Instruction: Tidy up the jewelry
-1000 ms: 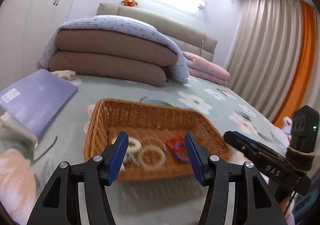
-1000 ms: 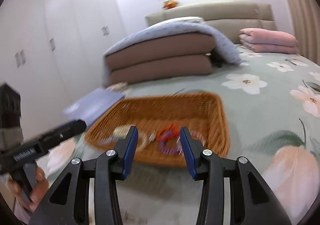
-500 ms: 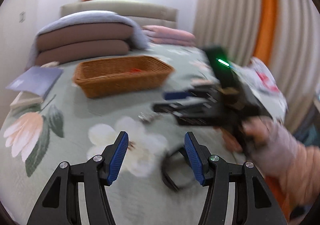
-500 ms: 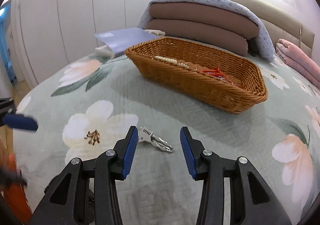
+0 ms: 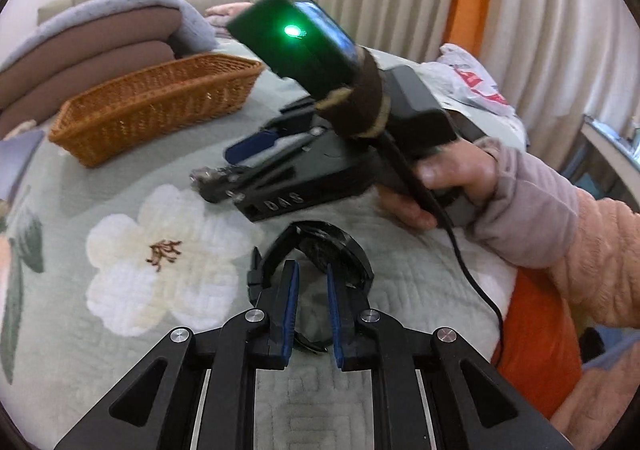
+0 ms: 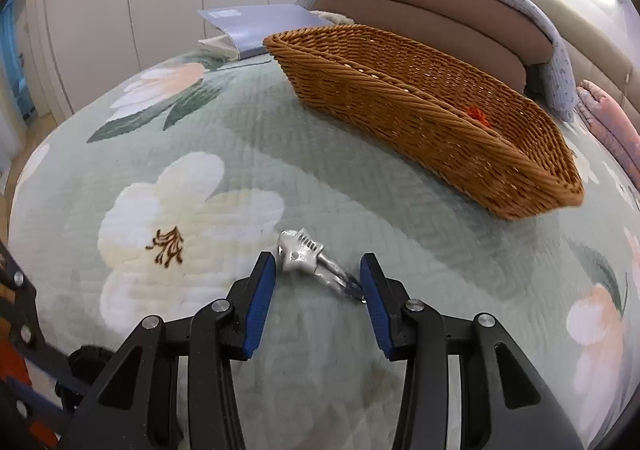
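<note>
Wicker, tightly woven and honey-brown, makes up the one long tapered basket [image 6: 432, 105] I see in the upper right of my right wrist view; a scrap of something red-orange [image 6: 475, 114] shows over its rim, too little for me to name. It sits on a bed with a soft quilted cover [image 6: 248, 153], pale green with large stitched flowers.

My right hand-held gripper [image 6: 318, 290] is open low in that frame, its two blue ribbed pads apart. Between them on the quilt lies one shiny silver hair clip [image 6: 310, 256], star-shaped at one end and narrow at the other; it sits very close to both pads, and I cannot tell if it touches either.

In the left wrist view, my left hand-held gripper [image 5: 311, 310] is at bottom centre, jaws closing. One glossy black curved band [image 5: 320, 246], ring-like and partly blurred, lies on the quilt around the fingertips, with part of its arc between them; I cannot see the pads pressing on it. A person's hand [image 5: 452, 177] in a pink sleeve shows at middle right, holding the other tool.
</note>
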Demonstrator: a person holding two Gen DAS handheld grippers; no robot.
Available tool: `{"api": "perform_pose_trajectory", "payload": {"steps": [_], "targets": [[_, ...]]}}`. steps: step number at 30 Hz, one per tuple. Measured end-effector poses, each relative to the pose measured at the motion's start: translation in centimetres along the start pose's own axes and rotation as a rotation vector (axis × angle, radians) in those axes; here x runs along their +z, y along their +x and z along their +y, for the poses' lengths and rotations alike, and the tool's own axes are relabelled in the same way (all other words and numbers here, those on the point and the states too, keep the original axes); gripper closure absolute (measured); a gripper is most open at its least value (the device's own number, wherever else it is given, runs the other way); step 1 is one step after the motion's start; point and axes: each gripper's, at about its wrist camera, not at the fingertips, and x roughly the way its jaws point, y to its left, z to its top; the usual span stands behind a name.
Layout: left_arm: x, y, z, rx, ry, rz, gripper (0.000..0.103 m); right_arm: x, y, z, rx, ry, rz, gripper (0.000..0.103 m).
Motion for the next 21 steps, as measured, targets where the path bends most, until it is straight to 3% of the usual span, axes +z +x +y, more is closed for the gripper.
{"api": "perform_pose_trajectory", "payload": {"steps": [8,15,18,21], "targets": [[-0.3,0.2,-0.5,-0.079,0.024,0.040,0.085,1.0,0.7,-1.3,0.005,0.042,0.003,0.057],[0.1,0.4,1.1,-0.126,-0.068,0.056,0.082,0.8,0.4,-1.0,0.022,0.038,-0.006,0.053],[0.3,0.3,1.1,-0.116,-0.078,0.065,0.080,0.7,0.3,-0.8,0.015,0.034,-0.014,0.053],[0.9,-0.2,1.8,-0.040,-0.124,0.048,0.078,0.6,0.2,-0.5,0.008,0.028,-0.021,0.053]]}}
